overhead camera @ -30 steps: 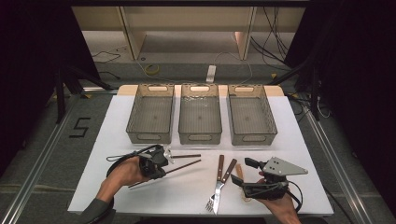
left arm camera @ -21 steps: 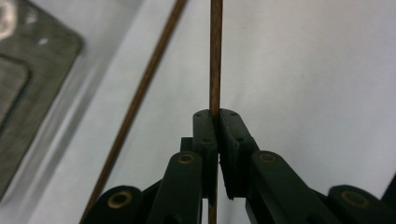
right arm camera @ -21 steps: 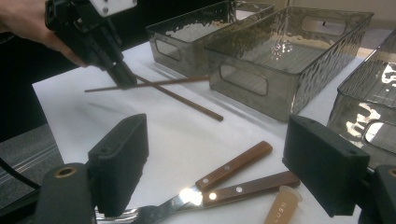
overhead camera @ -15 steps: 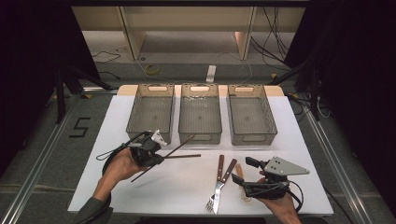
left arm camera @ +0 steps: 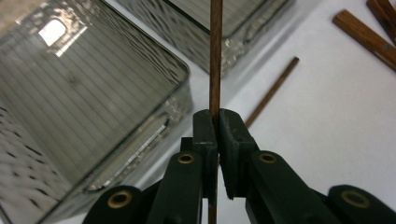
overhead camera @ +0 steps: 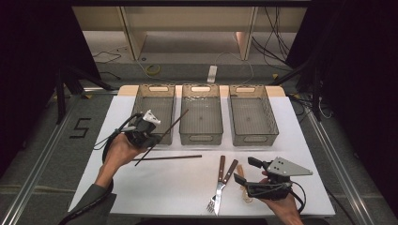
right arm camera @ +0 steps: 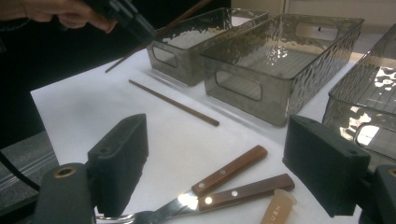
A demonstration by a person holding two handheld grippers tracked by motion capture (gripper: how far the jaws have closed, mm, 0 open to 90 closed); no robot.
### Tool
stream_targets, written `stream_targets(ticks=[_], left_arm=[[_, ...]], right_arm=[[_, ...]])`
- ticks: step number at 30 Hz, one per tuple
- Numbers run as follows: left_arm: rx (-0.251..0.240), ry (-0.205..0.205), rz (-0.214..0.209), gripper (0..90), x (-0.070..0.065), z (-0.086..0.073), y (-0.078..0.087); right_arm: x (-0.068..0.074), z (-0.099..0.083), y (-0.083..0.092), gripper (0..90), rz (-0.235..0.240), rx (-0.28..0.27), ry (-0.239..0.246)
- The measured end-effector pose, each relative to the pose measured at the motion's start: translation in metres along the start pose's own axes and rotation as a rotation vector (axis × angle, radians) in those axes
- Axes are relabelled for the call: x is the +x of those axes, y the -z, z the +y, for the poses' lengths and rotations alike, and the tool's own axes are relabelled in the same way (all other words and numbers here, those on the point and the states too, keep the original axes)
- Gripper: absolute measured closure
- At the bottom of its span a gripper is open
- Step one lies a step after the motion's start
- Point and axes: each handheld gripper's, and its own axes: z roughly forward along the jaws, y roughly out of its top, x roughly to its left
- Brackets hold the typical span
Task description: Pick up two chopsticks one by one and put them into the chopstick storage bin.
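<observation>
carrying one chopstick (overhead camera: 162, 136) toward the left bin (overhead camera: 154, 110): left gripper (left arm camera: 216, 122) clamped tight on it, above that bin's near edge. second chopstick (overhead camera: 167, 158) lies on the table (overhead camera: 141, 187). right gripper (right arm camera: 215, 168) gapes, holding nothing. next: lower, release inside.

chopstick (left arm camera: 215, 56): dark smooth wood | bins (overhead camera: 202, 123): glossy dimpled clear plastic | table (overhead camera: 155, 183): matt white

Fork tines (right arm camera: 116, 217) cut off below
</observation>
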Motion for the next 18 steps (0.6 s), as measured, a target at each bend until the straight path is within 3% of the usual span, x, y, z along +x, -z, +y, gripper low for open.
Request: stream_targets(ticks=[10, 15, 18], left_arm=[[-0.049, 0.067, 0.05, 85.3, 0.025, 0.016, 0.004], [-0.112, 0.115, 0.028, 85.3, 0.04, 0.022, 0.01], [-0.131, 0.128, 0.058, 85.3, 0.047, 0.026, 0.013]], right_arm=[[0.0, 0.0, 0.001, 22.6, 0.005, -0.006, 0.0], [0.0, 0.0, 0.001, 22.6, 0.007, -0.008, -0.001], [0.0, 0.0, 0.0, 22.6, 0.009, -0.01, -0.004]])
